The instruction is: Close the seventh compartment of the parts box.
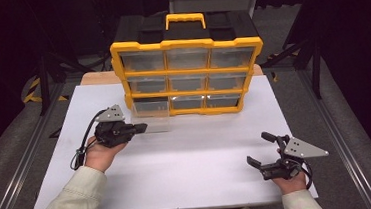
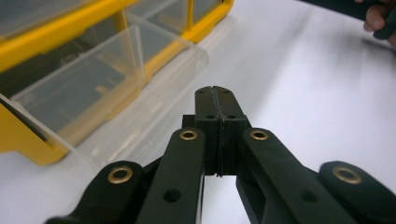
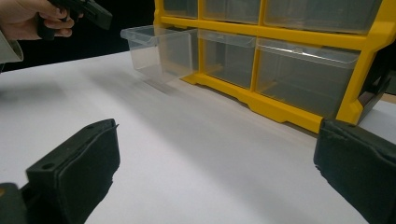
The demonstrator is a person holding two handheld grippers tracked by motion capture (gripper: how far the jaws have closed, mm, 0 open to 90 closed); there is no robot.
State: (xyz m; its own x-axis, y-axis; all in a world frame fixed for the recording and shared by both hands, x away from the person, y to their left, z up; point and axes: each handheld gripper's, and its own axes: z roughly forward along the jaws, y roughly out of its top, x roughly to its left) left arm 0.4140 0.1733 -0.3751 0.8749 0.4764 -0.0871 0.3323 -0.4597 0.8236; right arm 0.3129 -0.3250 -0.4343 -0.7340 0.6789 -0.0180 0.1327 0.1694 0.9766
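Bright overhead light on the white table [image 1: 187, 154] (surroundings dark); near jaws blur in both gripper views.

text: none legible | labels: none | numbers: none

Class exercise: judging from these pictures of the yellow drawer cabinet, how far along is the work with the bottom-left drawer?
Done: the clear plastic bottom-left drawer stands pulled out of the yellow nine-drawer cabinet; the other drawers look pushed in. In hand: the left gripper sits beside the drawer, jaws shut on nothing. The right gripper rests open on the white tabletop. Left: probably filling the drawer or pushing it back.
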